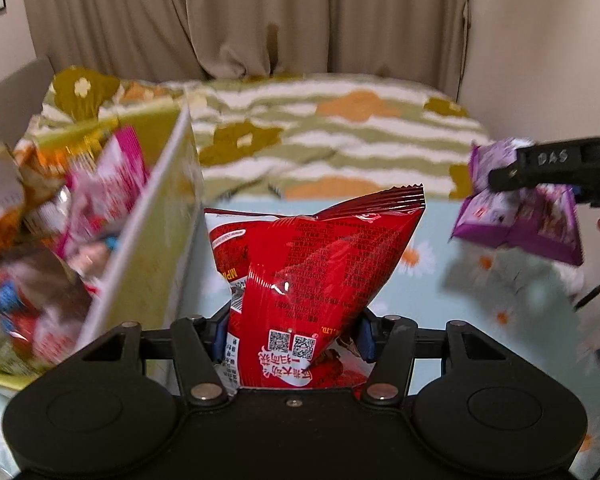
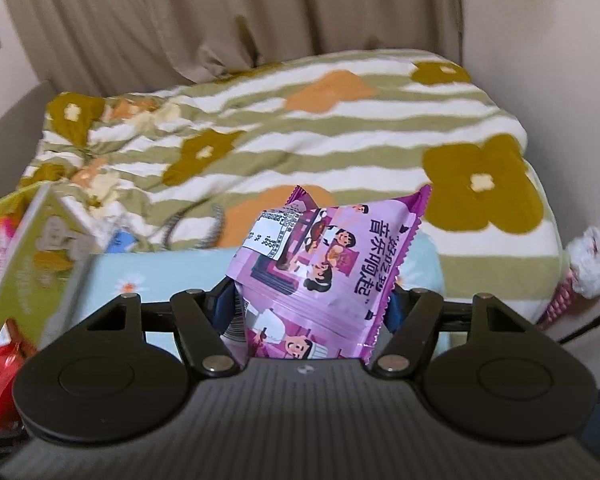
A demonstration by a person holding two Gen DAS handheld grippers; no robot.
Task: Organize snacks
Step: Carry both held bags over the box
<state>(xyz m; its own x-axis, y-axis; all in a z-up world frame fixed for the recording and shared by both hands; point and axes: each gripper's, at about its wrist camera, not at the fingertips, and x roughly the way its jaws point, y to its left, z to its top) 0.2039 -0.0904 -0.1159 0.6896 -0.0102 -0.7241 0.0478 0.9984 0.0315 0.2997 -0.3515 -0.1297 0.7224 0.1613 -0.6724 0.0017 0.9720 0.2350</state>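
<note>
Carrying step in hand — left gripper point(image 1: 294, 336) clamped on the red snack bag point(image 1: 316, 264), right gripper point(image 2: 310, 308) clamped on the purple snack packet point(image 2: 320, 264), both held aloft; next, likely swing left over the yellow-green box point(image 1: 148, 216) wall and release.

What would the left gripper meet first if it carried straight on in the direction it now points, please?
Probably the striped flowered blanket beyond the table's far edge. The left gripper, shut on the red snack bag, passes right of the box wall; depth is unclear.
</note>
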